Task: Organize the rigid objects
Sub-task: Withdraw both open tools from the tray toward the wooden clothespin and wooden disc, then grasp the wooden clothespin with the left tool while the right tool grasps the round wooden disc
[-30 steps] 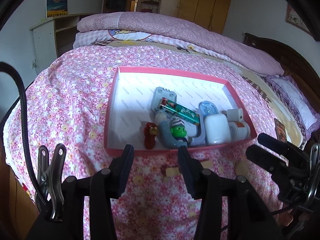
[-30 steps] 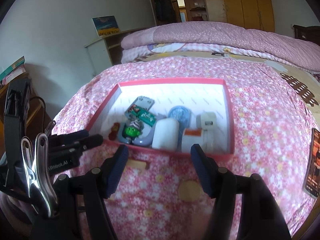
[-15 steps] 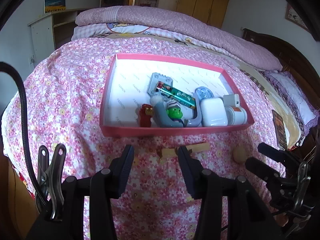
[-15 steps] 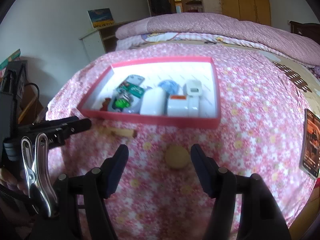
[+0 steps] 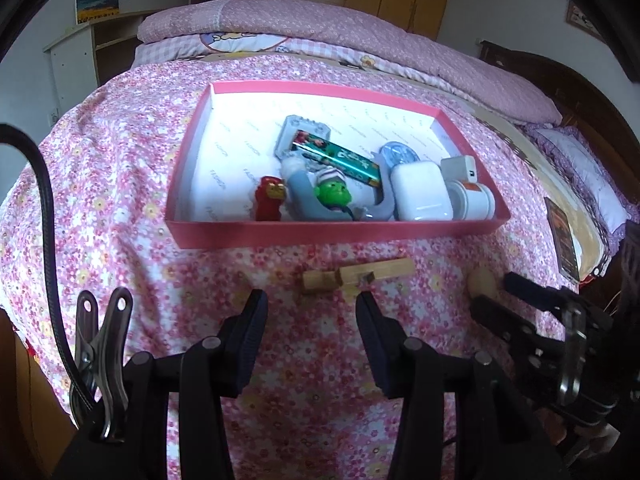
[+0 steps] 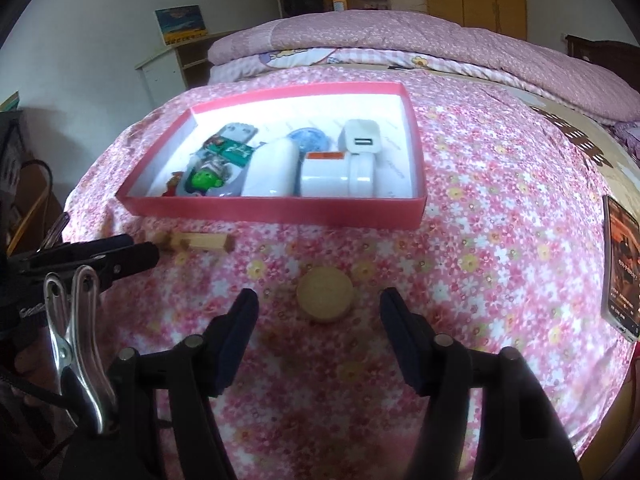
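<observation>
A pink tray (image 5: 280, 232) lies on the flowered bed and holds several small items: a red figure (image 5: 270, 198), a green-headed toy (image 5: 332, 194), a white case (image 5: 420, 196). The tray also shows in the right wrist view (image 6: 280, 210). A wooden block piece (image 5: 356, 276) lies on the bed in front of the tray, just ahead of my open, empty left gripper (image 5: 310, 328); it also shows in the right wrist view (image 6: 196, 240). A round wooden disc (image 6: 325, 294) lies just ahead of my open, empty right gripper (image 6: 318, 338).
A dark phone-like slab (image 6: 622, 272) lies on the bed at the right. A folded pink quilt (image 5: 320, 20) is at the bed's far end, and a white shelf (image 5: 80, 52) stands at the left. The bed edge drops off near me.
Both grippers have pulled back from the tray and lowered. The wooden block and the disc now lie just ahead of the left and right fingers. Both stay open.
</observation>
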Motion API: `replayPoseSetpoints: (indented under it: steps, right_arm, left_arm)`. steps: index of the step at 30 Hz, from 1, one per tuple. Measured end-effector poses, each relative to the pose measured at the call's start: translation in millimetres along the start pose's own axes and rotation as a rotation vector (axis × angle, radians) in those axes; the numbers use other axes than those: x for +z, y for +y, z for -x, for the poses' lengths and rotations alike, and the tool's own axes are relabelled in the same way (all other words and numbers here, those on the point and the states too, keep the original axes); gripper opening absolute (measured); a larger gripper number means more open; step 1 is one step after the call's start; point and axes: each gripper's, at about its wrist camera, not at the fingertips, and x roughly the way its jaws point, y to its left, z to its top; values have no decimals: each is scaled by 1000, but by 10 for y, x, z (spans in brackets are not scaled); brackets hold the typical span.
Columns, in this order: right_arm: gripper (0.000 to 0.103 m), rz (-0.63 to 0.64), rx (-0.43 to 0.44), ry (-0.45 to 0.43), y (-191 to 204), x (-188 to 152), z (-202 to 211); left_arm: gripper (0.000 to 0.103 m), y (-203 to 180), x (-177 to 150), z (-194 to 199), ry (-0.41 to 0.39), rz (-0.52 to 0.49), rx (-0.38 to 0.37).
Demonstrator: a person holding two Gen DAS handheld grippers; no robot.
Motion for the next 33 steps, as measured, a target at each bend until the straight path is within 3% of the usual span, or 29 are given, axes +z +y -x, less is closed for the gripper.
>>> replayPoseSetpoints:
  steps: [5,10,14,19,25,33]
  right_arm:
    - [33,-18,-9,5,-46,-18,-58]
    - [33,-22,10,-2,-66,-29,-55]
    - [33,-32,21,-3,-86,-31,-57]
    - [33,-40,31,-3,-106,-37,-50]
    - [33,-60,57,-16,-148,-48,-44]
    - [33,-63,64,-31,-153,-74,-37]
  left_arm:
    - [48,-88,3,-35,7,-13,-14]
    - [48,-135,19,-109,28,-1,-22]
    - [55,-199,55,-179,22,-25,8]
    - [80,-306,76,-234,12,-37,20]
    - [87,-389,98,-300,2,-36,42]
    - [87,-440,138,-416,2,-4,81]
